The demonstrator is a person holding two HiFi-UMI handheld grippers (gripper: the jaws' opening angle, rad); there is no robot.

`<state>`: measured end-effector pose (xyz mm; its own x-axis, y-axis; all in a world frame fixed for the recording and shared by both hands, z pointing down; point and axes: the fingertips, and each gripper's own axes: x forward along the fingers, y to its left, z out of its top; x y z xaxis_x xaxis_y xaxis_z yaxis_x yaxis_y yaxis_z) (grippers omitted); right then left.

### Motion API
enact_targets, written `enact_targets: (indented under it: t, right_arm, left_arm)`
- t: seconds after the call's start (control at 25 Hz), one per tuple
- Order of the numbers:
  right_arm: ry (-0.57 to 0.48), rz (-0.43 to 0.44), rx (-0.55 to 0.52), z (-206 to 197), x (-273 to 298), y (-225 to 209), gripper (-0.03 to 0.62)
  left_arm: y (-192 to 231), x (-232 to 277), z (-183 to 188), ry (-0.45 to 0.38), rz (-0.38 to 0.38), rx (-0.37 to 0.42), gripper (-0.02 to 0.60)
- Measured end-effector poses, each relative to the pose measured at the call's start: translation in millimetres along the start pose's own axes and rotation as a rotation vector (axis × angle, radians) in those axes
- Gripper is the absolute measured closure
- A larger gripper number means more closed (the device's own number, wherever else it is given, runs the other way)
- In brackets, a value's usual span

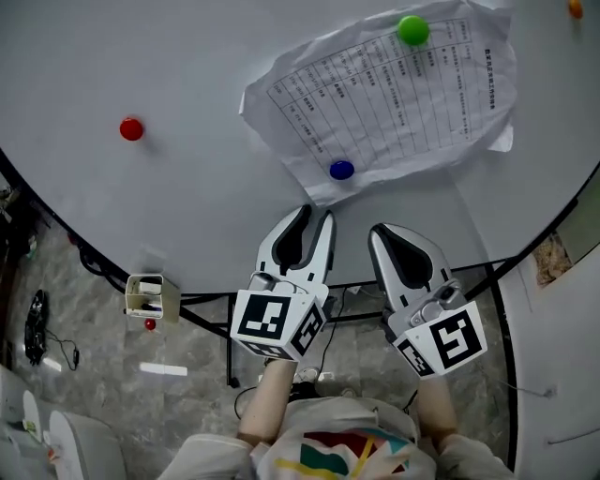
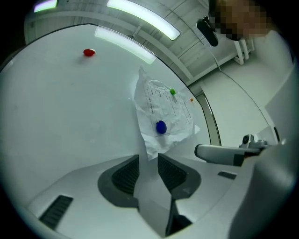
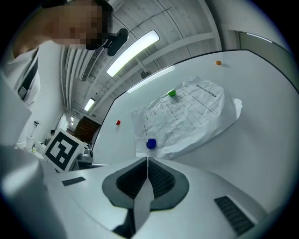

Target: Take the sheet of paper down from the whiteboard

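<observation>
A crumpled printed sheet of paper (image 1: 394, 94) hangs on the whiteboard (image 1: 187, 187). A green magnet (image 1: 412, 29) sits near its top and a blue magnet (image 1: 342, 170) near its lower corner. My left gripper (image 1: 317, 214) is open, its tips just below that lower corner; in the left gripper view (image 2: 148, 158) the sheet's (image 2: 163, 109) corner comes down to the gap and the pads are not pressing on it. My right gripper (image 1: 380, 231) is shut and empty beside it, under the sheet's lower edge. In the right gripper view (image 3: 147, 159) the blue magnet (image 3: 151, 144) lies just past the closed tips.
A red magnet (image 1: 131, 128) sits alone on the board to the left, and an orange one (image 1: 575, 7) at the top right. A small holder (image 1: 150, 295) hangs at the board's lower frame. Cables lie on the tiled floor (image 1: 75, 309) below.
</observation>
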<state>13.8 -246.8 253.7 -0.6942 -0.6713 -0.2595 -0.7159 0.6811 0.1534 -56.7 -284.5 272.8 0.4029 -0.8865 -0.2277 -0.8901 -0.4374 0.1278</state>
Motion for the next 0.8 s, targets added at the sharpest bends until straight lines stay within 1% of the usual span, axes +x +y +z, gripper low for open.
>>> enact_targets:
  t: [0.08, 0.2, 0.24, 0.36, 0.56, 0.6, 0.64, 0.72, 0.8]
  right_arm:
    - [-0.014, 0.018, -0.001, 4.8, -1.5, 2.2, 0.579]
    - [-0.025, 0.037, 0.005, 8.0, -6.4, 5.0, 0.579]
    - [-0.026, 0.041, 0.006, 8.4, -8.7, 5.7, 0.579]
    - [-0.029, 0.045, 0.0, 10.0, -14.7, 6.3, 0.579]
    - [-0.045, 0.047, -0.011, 13.9, -12.4, 3.5, 0.579]
    - [-0.051, 0.042, -0.019, 15.9, -10.8, 3.0, 0.579]
    - [-0.059, 0.033, -0.033, 18.8, -8.6, 1.8, 0.579]
    - [-0.078, -0.01, -0.098, 27.8, -1.2, -3.2, 0.578]
    - [-0.109, -0.066, -0.21, 40.9, 11.6, -7.5, 0.57]
  left_arm:
    - [-2.3, -0.1, 1.5, -0.007, -0.012, -0.037, 0.428]
    - [-9.2, 3.6, 4.2, -0.018, -0.046, -0.123, 0.428]
    - [-11.1, 5.7, 4.2, -0.018, -0.049, -0.137, 0.428]
    - [-15.7, 8.9, 5.0, -0.022, -0.038, -0.121, 0.428]
    - [-15.2, 8.8, 13.9, -0.073, -0.011, -0.098, 0.439]
    - [-14.1, 9.5, 14.0, -0.073, -0.003, -0.091, 0.475]
    - [-13.3, 10.5, 13.8, -0.07, 0.003, -0.083, 0.524]
    - [-12.4, 12.7, 13.3, -0.065, 0.003, -0.079, 0.535]
    - [-10.9, 14.0, 13.0, -0.067, -0.005, -0.088, 0.535]
